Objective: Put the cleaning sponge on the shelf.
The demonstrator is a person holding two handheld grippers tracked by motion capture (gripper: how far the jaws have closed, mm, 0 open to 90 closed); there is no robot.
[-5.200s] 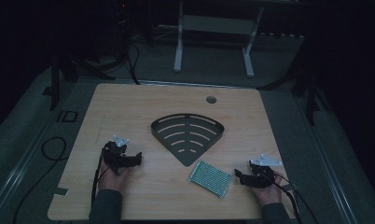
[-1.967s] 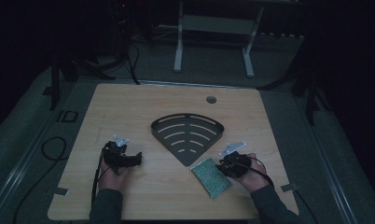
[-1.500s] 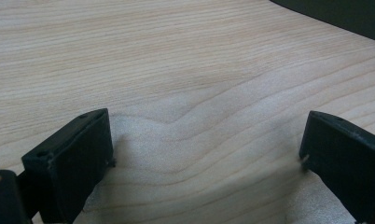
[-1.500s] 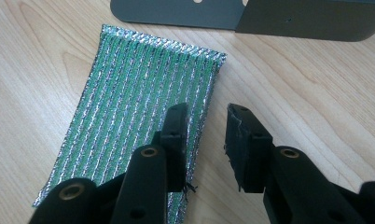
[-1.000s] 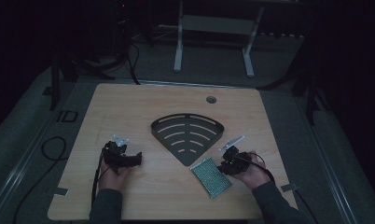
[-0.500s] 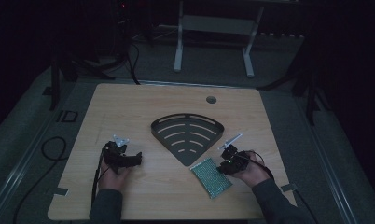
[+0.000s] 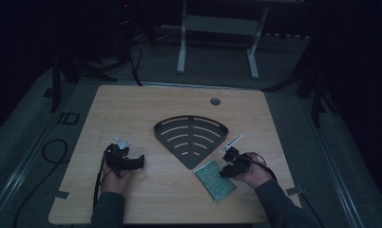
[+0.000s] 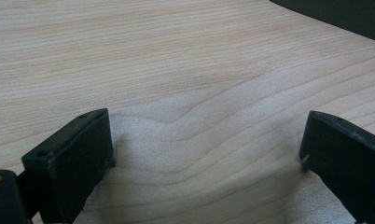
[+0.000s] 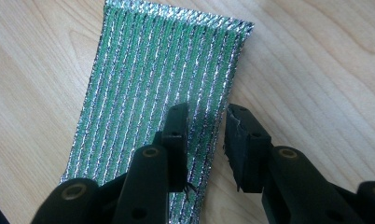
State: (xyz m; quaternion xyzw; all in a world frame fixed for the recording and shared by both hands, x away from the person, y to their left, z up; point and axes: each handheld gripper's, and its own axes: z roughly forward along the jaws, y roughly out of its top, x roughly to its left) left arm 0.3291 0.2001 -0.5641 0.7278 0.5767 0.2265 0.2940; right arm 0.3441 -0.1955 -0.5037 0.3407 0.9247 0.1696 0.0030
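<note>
Right gripper (image 9: 204,135), jaws nearly shut, straddles the green scrubber's (image 9: 153,93) edge; its length runs toward frame top.

A light wooden desk (image 7: 132,109) with rounded corners is seen from above, set on a grey floor (image 7: 293,114). A round cable hole (image 7: 215,101) is cut near its far edge. A dark fan-shaped slotted plate (image 7: 191,137) is laid flat at the middle, its point turned toward the near side. A green and silver ribbed pad (image 7: 215,179) is laid flat just beside that point, toward the near right, one corner close to the plate
</note>
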